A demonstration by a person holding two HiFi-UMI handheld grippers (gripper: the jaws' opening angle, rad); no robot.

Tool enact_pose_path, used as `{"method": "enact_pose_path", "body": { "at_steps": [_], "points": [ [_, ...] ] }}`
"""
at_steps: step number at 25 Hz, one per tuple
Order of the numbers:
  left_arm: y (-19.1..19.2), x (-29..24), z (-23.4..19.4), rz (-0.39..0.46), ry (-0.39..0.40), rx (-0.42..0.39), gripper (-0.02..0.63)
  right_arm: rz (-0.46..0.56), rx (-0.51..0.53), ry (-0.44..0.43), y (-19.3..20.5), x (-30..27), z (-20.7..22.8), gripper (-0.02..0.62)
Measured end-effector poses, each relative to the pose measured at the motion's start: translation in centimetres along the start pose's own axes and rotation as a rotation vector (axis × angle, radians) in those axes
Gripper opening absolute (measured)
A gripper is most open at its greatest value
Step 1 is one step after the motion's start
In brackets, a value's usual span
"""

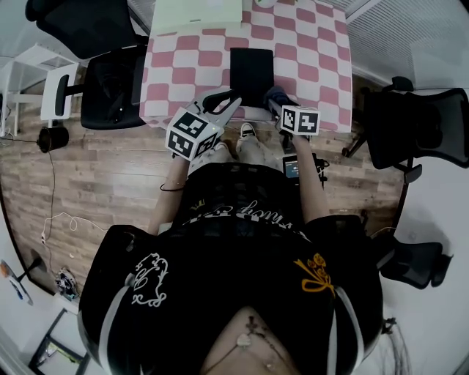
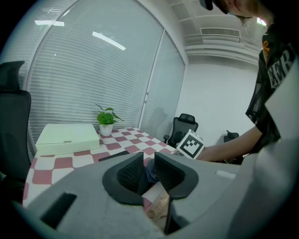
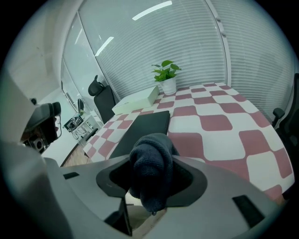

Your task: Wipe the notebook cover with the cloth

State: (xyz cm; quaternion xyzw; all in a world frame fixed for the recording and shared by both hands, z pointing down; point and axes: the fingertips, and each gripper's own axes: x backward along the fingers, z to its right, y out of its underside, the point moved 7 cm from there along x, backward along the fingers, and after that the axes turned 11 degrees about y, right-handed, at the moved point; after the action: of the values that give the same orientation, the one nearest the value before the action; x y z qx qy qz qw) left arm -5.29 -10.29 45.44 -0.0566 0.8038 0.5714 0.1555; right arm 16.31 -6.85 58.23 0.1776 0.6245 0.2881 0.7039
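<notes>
The black rectangular notebook (image 1: 251, 73) lies flat on the pink-and-white checked table (image 1: 311, 62), at upper centre of the head view and close to the table's lower edge. The dark blue knitted cloth (image 3: 152, 170) is bunched at the bottom centre of the right gripper view, clamped between the jaws of the right gripper (image 3: 152, 183). In the head view it sits just off the notebook's lower right corner, and whether the two touch cannot be told. The left gripper (image 1: 222, 101) hovers by the notebook's lower left corner. In its own view its jaws stand a narrow gap apart with nothing clamped, and a bit of dark blue shows through the gap. At the top of the head view a pale green flat box (image 1: 196, 13) rests on the table. A small potted green plant (image 3: 167, 77) stands beside it in the right gripper view. Black office chairs (image 1: 110, 84) stand left and right of the table on the wooden plank floor (image 1: 95, 176).
</notes>
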Motion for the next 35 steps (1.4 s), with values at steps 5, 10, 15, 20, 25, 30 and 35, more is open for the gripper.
{"method": "enact_pose_path", "body": {
  "at_steps": [5,10,15,20,25,30,35],
  "points": [
    [1.7,1.8,0.3,0.002,-0.005,0.031,0.072,0.099,-0.036,-0.012,-1.4,2.7,-1.7,0.169],
    [4.0,2.5,1.5,-0.009,0.024,0.066,0.072,0.172,-0.031,-0.037,-1.6,5.6,-4.0,0.169],
    [5.0,3.2,2.4,-0.006,0.024,0.078,0.072,0.189,-0.007,-0.063,-1.0,7.6,-5.7,0.169],
    [4.7,4.5,2.0,0.015,-0.027,0.075,0.072,0.211,0.034,-0.062,-0.9,8.7,-6.7,0.169],
    [4.0,4.5,2.5,0.029,-0.064,0.068,0.072,0.229,0.037,-0.081,-0.6,10.1,-6.4,0.169],
    [3.8,2.3,5.7,0.014,-0.057,0.059,0.072,0.223,0.022,-0.098,1.5,12.5,-4.6,0.169],
    [4.1,-0.4,11.1,0.007,-0.025,0.039,0.072,0.226,0.03,-0.117,4.4,15.6,-2.6,0.169]
  ]
}}
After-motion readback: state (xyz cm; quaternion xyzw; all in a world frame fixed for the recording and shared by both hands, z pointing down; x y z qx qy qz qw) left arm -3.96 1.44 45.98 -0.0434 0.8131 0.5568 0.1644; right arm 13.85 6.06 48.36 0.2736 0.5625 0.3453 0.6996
